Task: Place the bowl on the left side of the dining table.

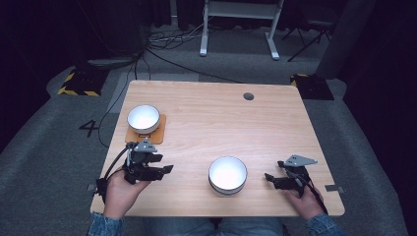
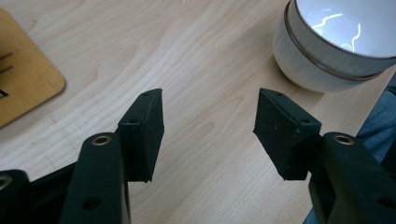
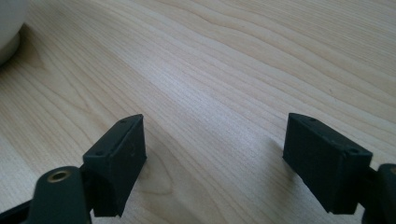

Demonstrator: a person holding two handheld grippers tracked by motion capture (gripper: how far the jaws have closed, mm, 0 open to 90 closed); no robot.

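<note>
Near bowl [image 1: 227, 175] taken as landmark; white, dark band under the rim, standing close to the person's edge of the wooden table [image 1: 221, 123]. In the left gripper view the bowl [image 2: 336, 46] is cut off at the top and right of frame. In the right gripper view a pale curve of it [image 3: 9, 32] shows at the top left corner, too little to read.

Second white bowl [image 1: 143, 118] stands well up and left of the landmark, on a tan square mat [image 1: 158, 129] whose far side it hides. Mat corner [image 2: 23, 88] cut by the left edge of the left gripper view; dark marks on it unreadable.

Bare wood lies between the two bowls and across the far half of the table. A small dark round hole [image 1: 249, 96] sits near the far edge.

Left gripper [image 1: 164, 169] rests left of the near bowl, apart from it, jaws spread wide over bare wood, holding nothing [image 2: 210, 128]. Right gripper [image 1: 269, 178] lies right of the bowl, apart, near the table's front right corner, jaws wide apart and empty [image 3: 215, 158]. Denim sleeves cut off at the bottom.
</note>
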